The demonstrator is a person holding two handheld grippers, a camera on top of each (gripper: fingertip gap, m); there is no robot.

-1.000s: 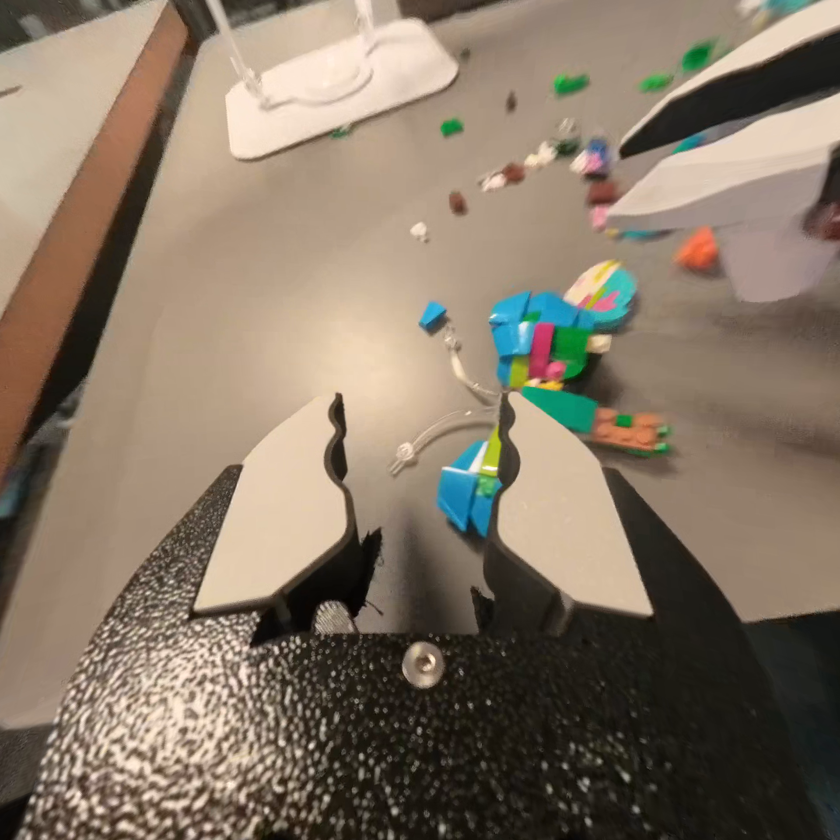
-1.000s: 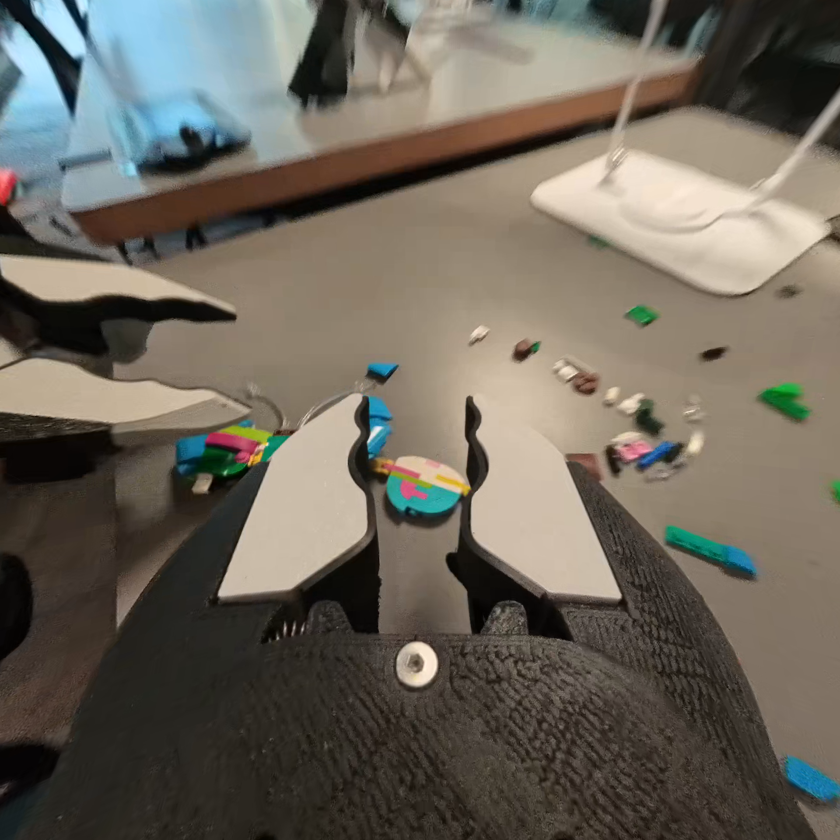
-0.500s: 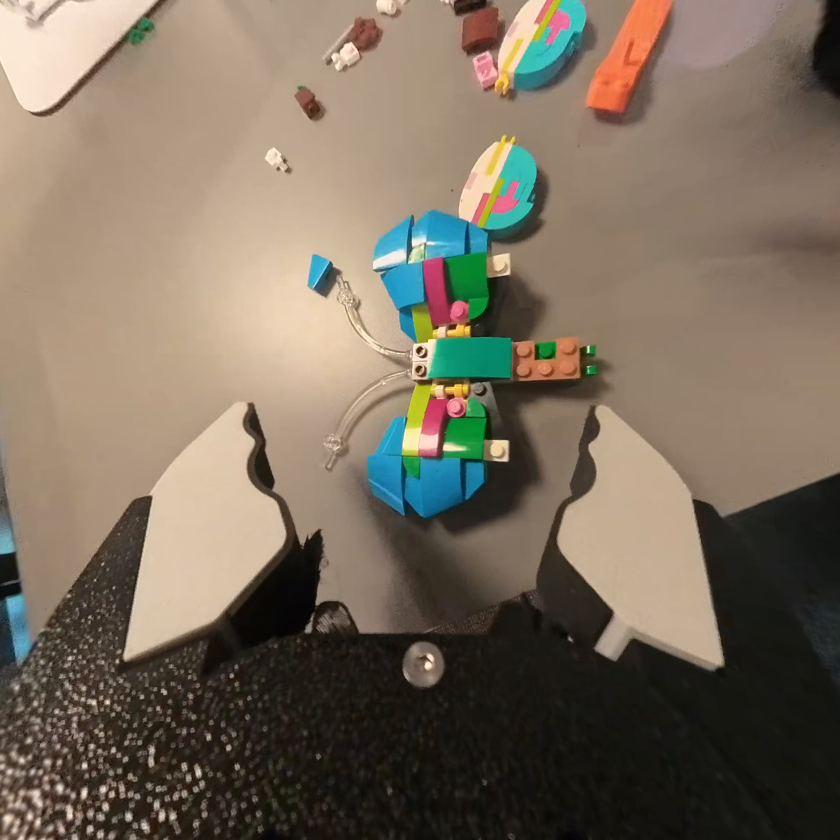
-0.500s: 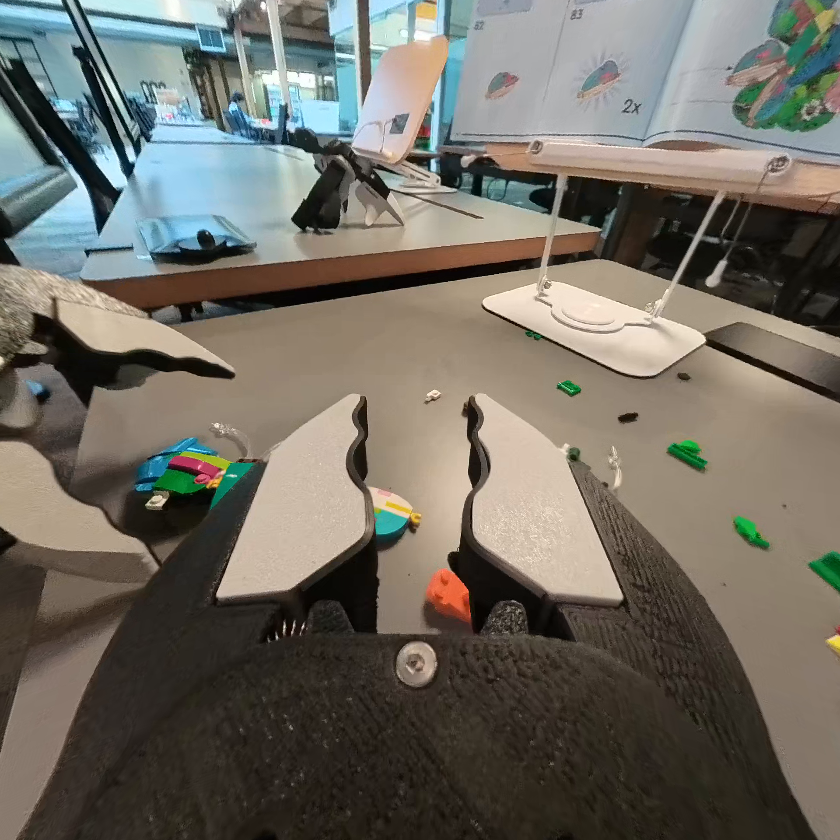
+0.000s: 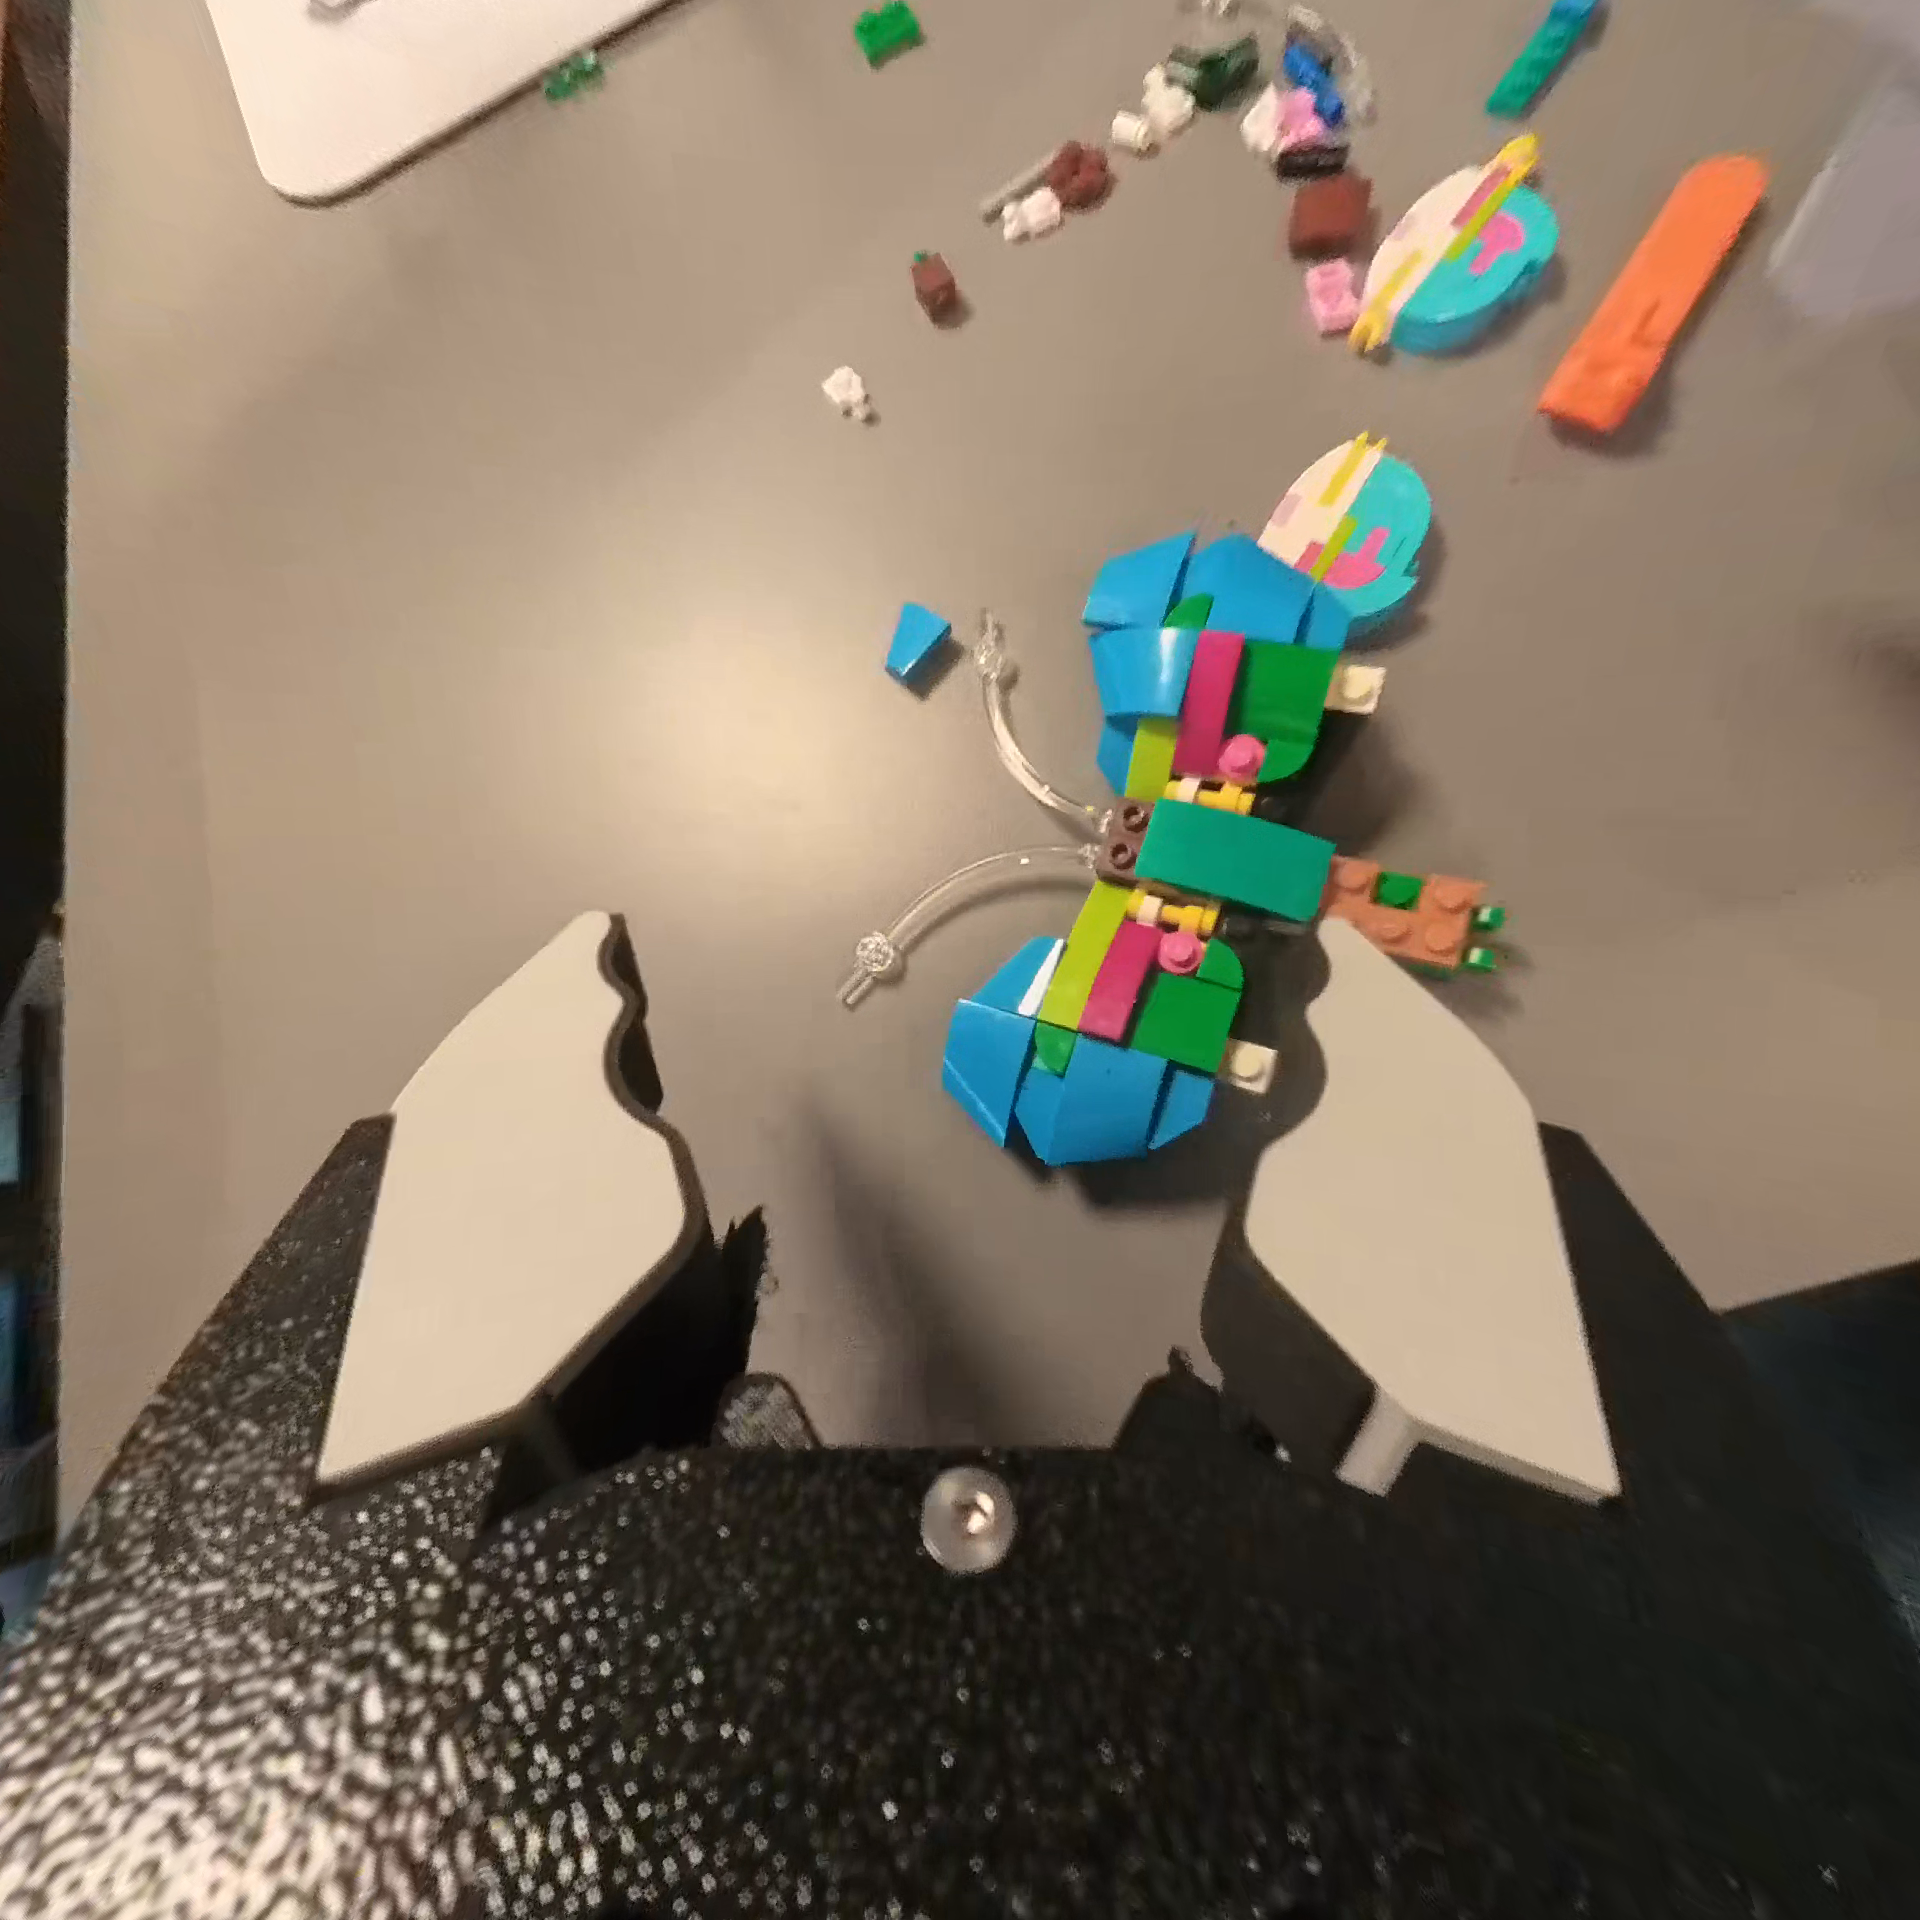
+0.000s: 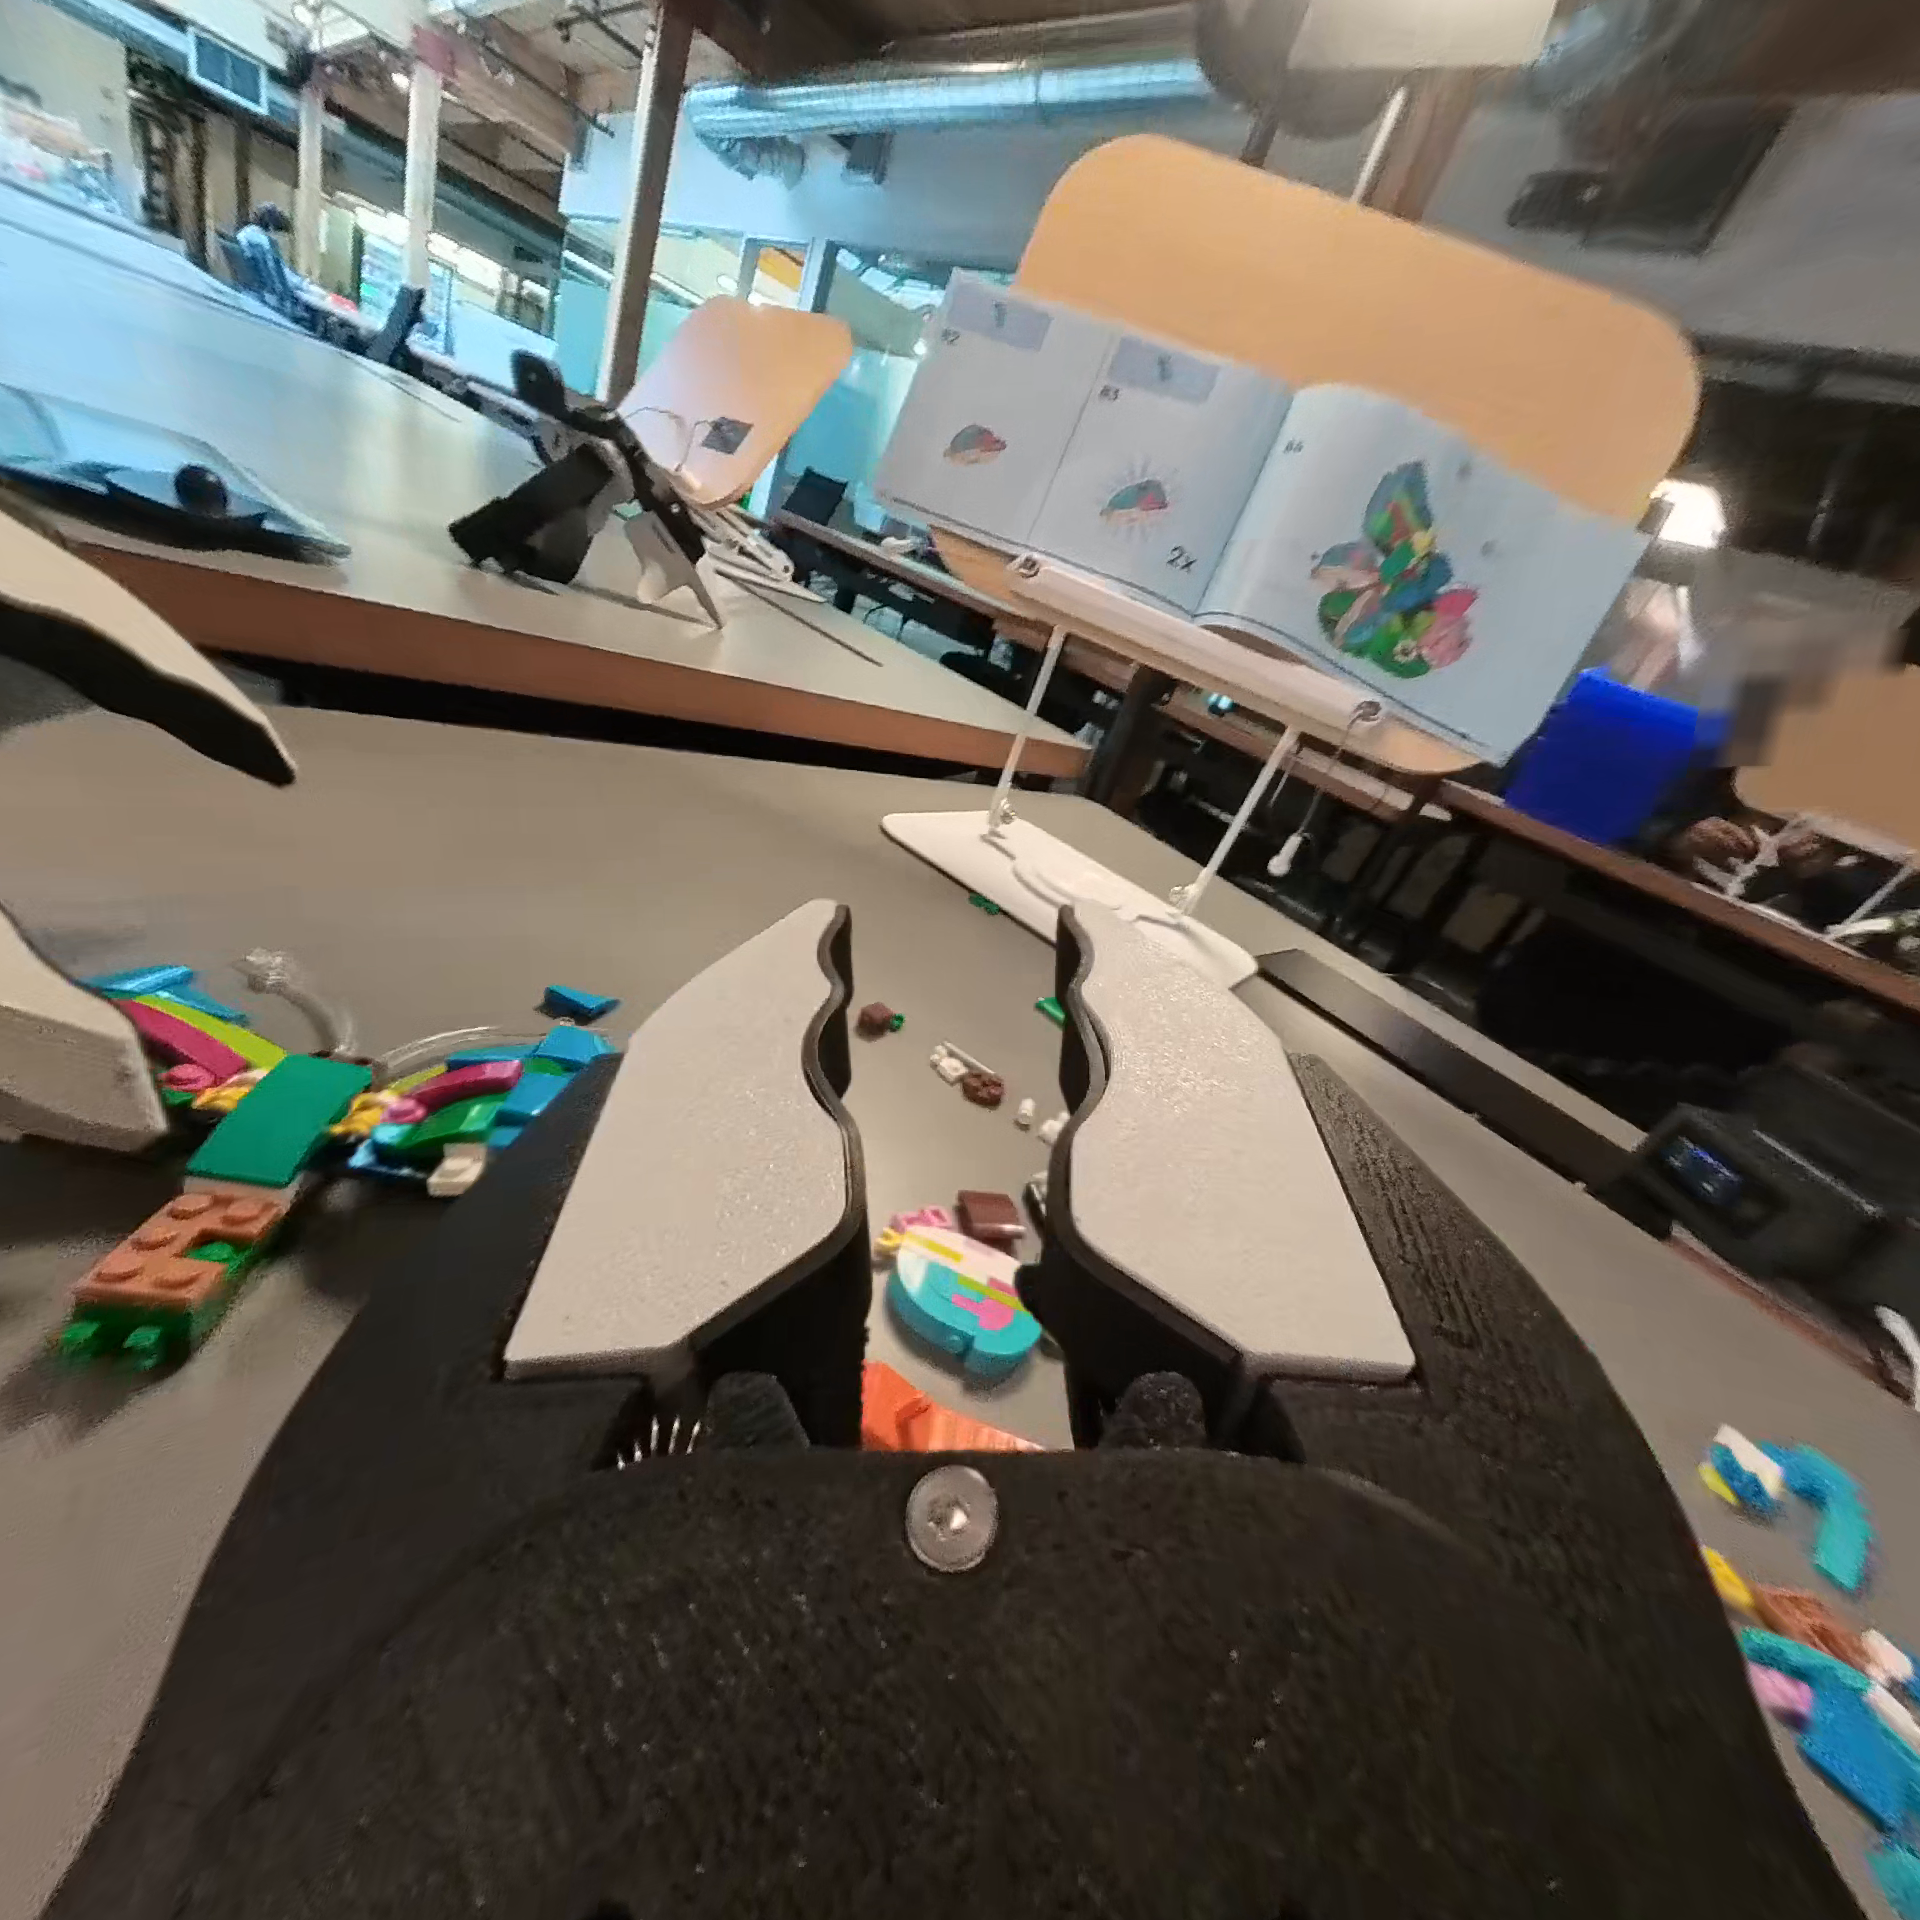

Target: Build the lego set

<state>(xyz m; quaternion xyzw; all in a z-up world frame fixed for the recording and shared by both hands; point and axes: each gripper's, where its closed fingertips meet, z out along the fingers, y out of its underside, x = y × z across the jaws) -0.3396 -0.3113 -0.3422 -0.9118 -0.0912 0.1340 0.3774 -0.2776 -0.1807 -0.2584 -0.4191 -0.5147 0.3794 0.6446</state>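
A partly built lego butterfly [image 5: 1195, 862] lies flat on the grey table, with blue, green and pink wings, a teal body, clear antennae and a brown tail plate. My left gripper [image 5: 971, 935] is open wide above it, its near wing between the fingers. A round teal-and-white wing piece [image 5: 1351, 530] touches the far wing. A second one [image 5: 1455, 260] lies farther off; it also shows in the right wrist view [image 6: 961, 1309]. My right gripper [image 6: 951, 935] is open and empty above that piece. The butterfly [image 6: 281, 1112] shows at its left.
An orange brick separator [image 5: 1652, 291] lies at the far right. Small loose bricks [image 5: 1195, 114] are scattered beyond. A white book stand [image 6: 1070, 883] holds the open instruction booklet [image 6: 1247, 520]. More loose pieces [image 6: 1829, 1662] lie at the right. The table's front edge [image 5: 1818, 1278] is near. The orange brick separator [image 5: 1652, 291] lies some 10 cm from my right tips, 15 cm from my left tips. Look for it in the right wrist view [image 6: 954, 1424] too.
My left gripper swung over the butterfly, opened wide, then shifted left and nearer to it. My right gripper tilted up and moved closer to the second wing piece.
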